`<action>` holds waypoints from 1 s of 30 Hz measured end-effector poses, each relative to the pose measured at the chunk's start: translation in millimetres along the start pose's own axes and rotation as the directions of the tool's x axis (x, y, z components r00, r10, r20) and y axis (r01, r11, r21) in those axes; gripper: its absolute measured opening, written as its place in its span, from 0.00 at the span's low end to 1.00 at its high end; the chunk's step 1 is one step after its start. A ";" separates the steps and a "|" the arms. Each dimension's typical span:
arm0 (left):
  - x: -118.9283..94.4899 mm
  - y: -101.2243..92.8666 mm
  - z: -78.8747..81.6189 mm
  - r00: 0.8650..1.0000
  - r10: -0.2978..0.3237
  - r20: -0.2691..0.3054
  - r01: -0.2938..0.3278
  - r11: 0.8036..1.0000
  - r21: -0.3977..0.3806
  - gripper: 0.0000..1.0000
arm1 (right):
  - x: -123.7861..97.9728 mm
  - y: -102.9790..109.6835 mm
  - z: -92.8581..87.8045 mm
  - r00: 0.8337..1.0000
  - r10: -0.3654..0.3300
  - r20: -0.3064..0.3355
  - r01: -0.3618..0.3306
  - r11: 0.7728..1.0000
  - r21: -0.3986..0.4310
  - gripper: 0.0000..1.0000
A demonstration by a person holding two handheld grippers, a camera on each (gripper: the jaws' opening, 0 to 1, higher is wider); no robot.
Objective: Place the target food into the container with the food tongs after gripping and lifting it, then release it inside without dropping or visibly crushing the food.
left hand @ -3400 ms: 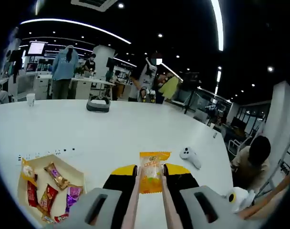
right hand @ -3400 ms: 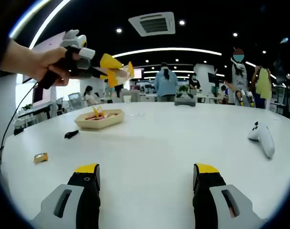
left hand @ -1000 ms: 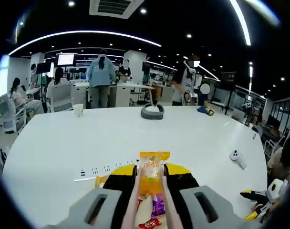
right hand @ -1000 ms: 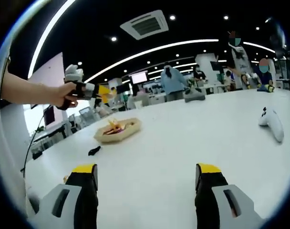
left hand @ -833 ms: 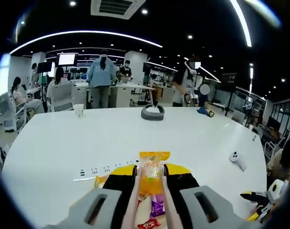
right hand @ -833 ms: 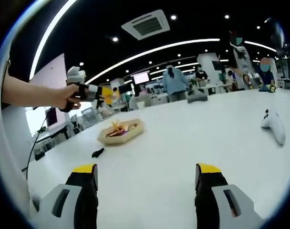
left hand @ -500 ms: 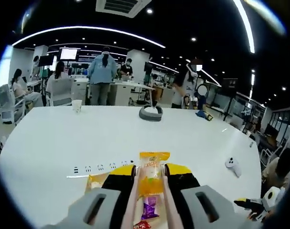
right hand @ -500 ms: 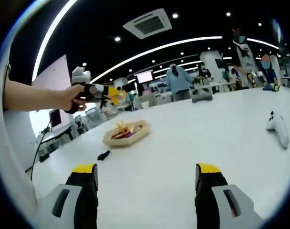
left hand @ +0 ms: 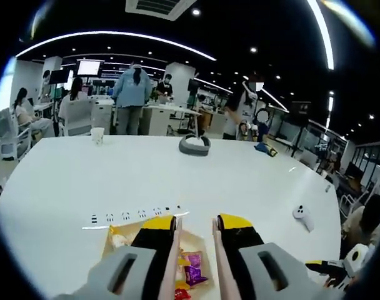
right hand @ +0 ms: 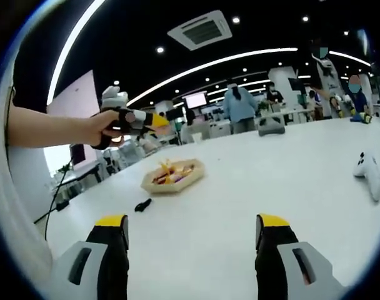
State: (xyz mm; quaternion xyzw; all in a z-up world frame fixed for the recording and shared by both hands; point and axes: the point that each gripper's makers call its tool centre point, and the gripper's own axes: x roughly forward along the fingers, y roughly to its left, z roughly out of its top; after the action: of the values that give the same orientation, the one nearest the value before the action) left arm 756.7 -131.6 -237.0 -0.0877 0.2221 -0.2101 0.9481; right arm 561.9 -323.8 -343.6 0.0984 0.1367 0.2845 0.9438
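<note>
The left tool (left hand: 196, 232) stands spread over the tray (left hand: 115, 237) at the bottom centre of the left gripper view, its tongs (left hand: 171, 269) holding nothing. Half a second ago the tongs pinched an orange packet; now it is gone from between them, and wrapped snacks (left hand: 191, 272) lie in the tray below. No writing is readable on them. The right tool (right hand: 193, 228) hangs spread above the white counter (right hand: 252, 181), empty as before.
</note>
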 end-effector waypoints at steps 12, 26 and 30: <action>-20.6 5.2 -0.1 0.999 0.011 0.031 -0.010 0.999 -0.040 0.25 | -3.9 -7.5 -3.4 0.999 -0.033 -0.012 0.034 0.999 0.009 0.84; -57.5 7.2 -19.9 0.998 0.062 0.028 -0.061 0.998 -0.023 0.26 | -3.7 4.2 -7.8 0.999 -0.002 -0.033 0.002 1.000 -0.009 0.81; -67.7 6.8 -24.8 0.997 0.072 0.013 -0.072 0.997 -0.008 0.26 | -0.1 8.0 -10.0 1.000 0.005 -0.028 -0.005 1.000 0.001 0.81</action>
State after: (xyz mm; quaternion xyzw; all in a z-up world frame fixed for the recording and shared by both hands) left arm 692.8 -97.7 -234.8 -0.0846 0.2196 -0.1744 0.9561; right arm 554.6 -316.2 -350.9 0.0953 0.1497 0.2882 0.9410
